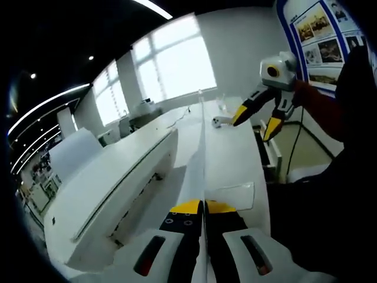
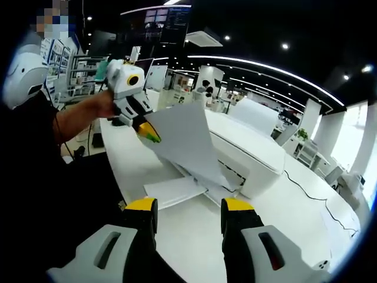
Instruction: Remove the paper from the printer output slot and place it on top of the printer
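Observation:
My left gripper (image 1: 204,206) is shut on a white sheet of paper (image 1: 203,159), which I see edge-on running up from the jaws. In the right gripper view the same paper (image 2: 185,141) hangs in the air above the printer's front, held at its upper left corner by the left gripper (image 2: 147,132). The white printer (image 2: 247,156) sits on the white table (image 2: 194,236), its output tray (image 2: 174,191) sticking out at the front. In the left gripper view the printer (image 1: 118,177) lies to the left. My right gripper (image 2: 189,209) is open and holds nothing; it also hovers open (image 1: 253,130) over the table.
A black cable (image 2: 306,188) runs across the table behind the printer. A small white object (image 1: 217,122) lies on the far tabletop. A person's arm (image 2: 76,118) reaches in from the left. Posters (image 1: 321,35) hang on the wall near a bright window (image 1: 177,71).

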